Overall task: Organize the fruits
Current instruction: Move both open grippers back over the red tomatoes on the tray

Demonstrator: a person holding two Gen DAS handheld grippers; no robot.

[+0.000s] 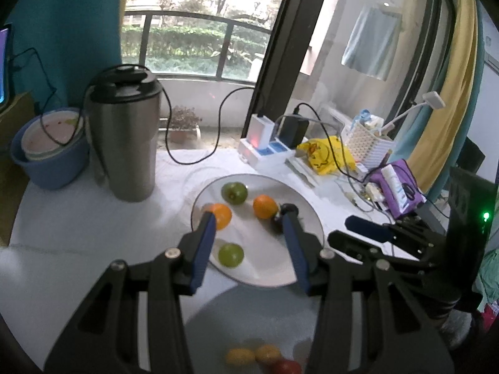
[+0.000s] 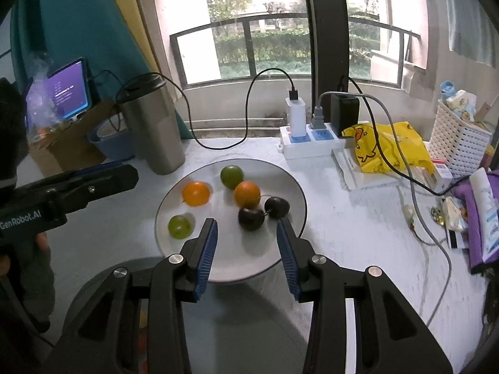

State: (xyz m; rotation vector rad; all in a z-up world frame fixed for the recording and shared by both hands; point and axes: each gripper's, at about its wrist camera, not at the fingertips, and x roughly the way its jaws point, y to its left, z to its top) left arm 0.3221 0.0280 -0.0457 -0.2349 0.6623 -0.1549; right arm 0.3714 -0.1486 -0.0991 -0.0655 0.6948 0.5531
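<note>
We hold the left gripper (image 1: 249, 215) and right gripper (image 2: 246, 222) with jaws parted and empty above the plate (image 2: 290, 249). Green fruit (image 2: 180, 226), oranges (image 2: 196, 193) and dark fruits (image 2: 251, 218) look light, smooth, roll-prone; grip their widest middles gently.

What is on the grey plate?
On the plate: two oranges, two green fruits, two dark fruits. Its near edge is hidden behind the jaws.

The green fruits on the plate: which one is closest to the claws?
The green fruit at the plate's near left edge; the other sits at the far side.
</note>
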